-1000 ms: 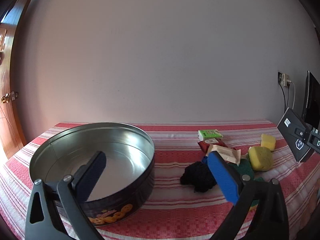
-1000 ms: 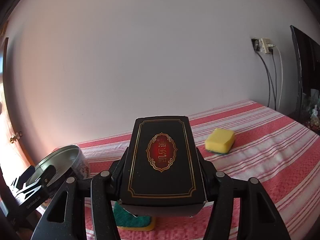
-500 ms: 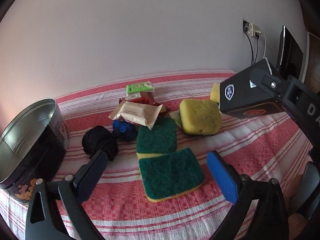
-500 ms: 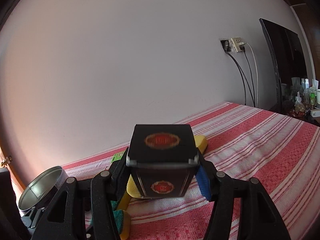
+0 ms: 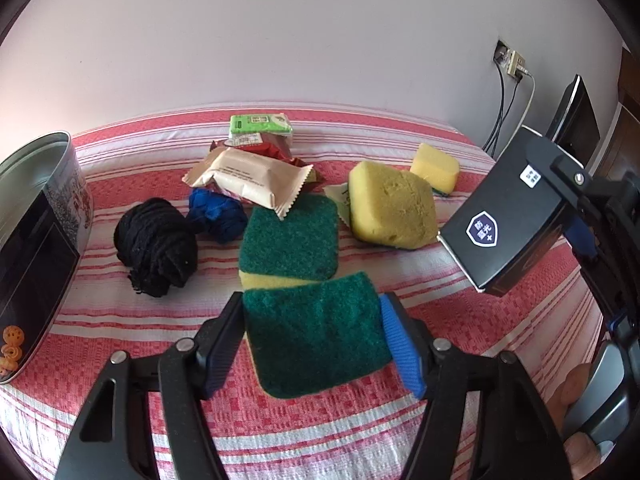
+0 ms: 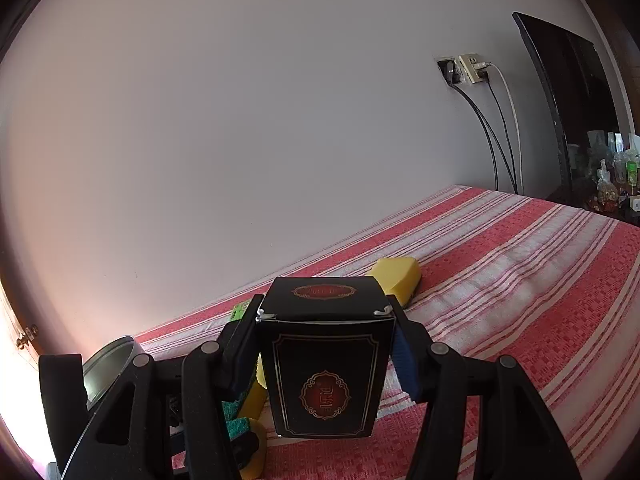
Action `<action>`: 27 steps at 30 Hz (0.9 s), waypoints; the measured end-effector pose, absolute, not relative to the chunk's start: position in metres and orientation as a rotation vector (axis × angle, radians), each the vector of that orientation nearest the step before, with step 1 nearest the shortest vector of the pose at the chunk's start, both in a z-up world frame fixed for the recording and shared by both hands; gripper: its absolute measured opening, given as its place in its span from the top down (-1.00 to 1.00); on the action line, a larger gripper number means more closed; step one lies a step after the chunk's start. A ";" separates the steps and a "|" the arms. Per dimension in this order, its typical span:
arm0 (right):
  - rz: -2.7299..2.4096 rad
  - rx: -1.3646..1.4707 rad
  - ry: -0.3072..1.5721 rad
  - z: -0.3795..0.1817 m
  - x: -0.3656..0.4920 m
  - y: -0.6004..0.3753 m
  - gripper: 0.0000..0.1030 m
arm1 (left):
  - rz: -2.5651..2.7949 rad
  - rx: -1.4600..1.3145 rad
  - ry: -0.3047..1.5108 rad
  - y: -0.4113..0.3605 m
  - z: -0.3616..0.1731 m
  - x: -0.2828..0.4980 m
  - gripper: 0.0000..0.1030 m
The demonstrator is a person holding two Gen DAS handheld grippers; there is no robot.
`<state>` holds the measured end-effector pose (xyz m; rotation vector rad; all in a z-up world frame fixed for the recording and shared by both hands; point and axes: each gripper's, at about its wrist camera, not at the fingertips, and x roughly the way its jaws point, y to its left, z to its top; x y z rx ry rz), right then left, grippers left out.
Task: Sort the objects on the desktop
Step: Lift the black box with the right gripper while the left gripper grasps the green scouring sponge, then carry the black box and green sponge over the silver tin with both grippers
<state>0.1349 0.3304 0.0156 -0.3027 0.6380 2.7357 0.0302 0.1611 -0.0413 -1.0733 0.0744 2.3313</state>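
Observation:
My left gripper (image 5: 314, 340) has its fingers on both sides of a green-topped scouring sponge (image 5: 316, 344) that lies on the red striped cloth; the pads touch its edges. A second green sponge (image 5: 290, 236) lies just behind it. My right gripper (image 6: 324, 354) is shut on a black box with a red emblem (image 6: 326, 372), held above the cloth; it shows at the right of the left wrist view (image 5: 504, 216). A round metal tin (image 5: 36, 236) stands at the left.
Behind the sponges lie a black yarn ball (image 5: 156, 246), a blue cloth wad (image 5: 218, 214), a beige snack packet (image 5: 250, 176), a green packet (image 5: 260, 125), a large yellow sponge (image 5: 390, 206) and a small yellow sponge (image 5: 435, 166). The wall has a socket with cables (image 6: 466, 70).
My left gripper swung from the tin to the sponges, came down and closed on the near green sponge. My right gripper moved right and tipped the box upright.

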 end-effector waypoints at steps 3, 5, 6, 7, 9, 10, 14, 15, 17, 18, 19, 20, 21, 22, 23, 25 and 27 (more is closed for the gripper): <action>2.732 -0.293 0.632 0.017 0.135 0.330 -0.16 | 2.343 -1.036 0.022 0.150 -0.036 0.032 -0.28; 2.731 -0.276 0.627 0.018 0.137 0.329 -0.16 | 2.373 -0.978 0.011 0.143 -0.031 0.038 -0.28; 2.733 -0.267 0.625 0.018 0.139 0.329 -0.16 | 2.392 -0.952 0.027 0.143 -0.032 0.029 -0.28; 2.738 -0.259 0.627 0.018 0.139 0.329 -0.16 | 2.407 -0.932 0.038 0.140 -0.029 0.031 -0.28; 2.751 -0.250 0.626 0.018 0.140 0.329 -0.16 | 2.411 -0.898 0.034 0.134 -0.024 0.034 -0.28; 2.752 -0.245 0.620 0.019 0.141 0.328 -0.16 | 2.406 -0.886 0.024 0.130 -0.022 0.034 -0.28; 2.765 -0.225 0.581 0.021 0.142 0.324 -0.16 | 2.401 -0.846 -0.039 0.106 -0.011 0.037 -0.28; 2.764 -0.219 0.568 0.021 0.142 0.321 -0.16 | 2.410 -0.833 -0.052 0.099 -0.007 0.037 -0.28; 2.756 -0.204 0.539 0.023 0.144 0.318 -0.16 | 2.442 -0.813 -0.064 0.087 -0.002 0.037 -0.28; 2.750 -0.199 0.523 0.023 0.145 0.317 -0.16 | 2.460 -0.804 -0.073 0.080 -0.001 0.036 -0.28; 2.747 -0.199 0.507 0.024 0.145 0.314 -0.16 | 2.474 -0.796 -0.086 0.072 0.000 0.036 -0.28; 2.745 -0.203 0.493 0.024 0.145 0.312 -0.16 | 2.487 -0.787 -0.101 0.066 0.002 0.035 -0.28; 2.747 -0.204 0.486 0.025 0.145 0.310 -0.16 | 2.501 -0.777 -0.113 0.060 0.004 0.034 -0.28; 2.754 -0.203 0.482 0.025 0.145 0.307 -0.16 | 2.518 -0.765 -0.121 0.054 0.005 0.033 -0.28; 2.761 -0.201 0.478 0.025 0.145 0.303 -0.16 | 2.540 -0.752 -0.126 0.048 0.007 0.032 -0.28; 2.780 -0.209 0.469 0.026 0.142 0.291 -0.16 | 2.586 -0.733 -0.126 0.035 0.010 0.031 -0.28; 2.825 -0.231 0.472 0.025 0.138 0.276 -0.16 | 2.629 -0.721 -0.139 0.021 0.012 0.026 -0.28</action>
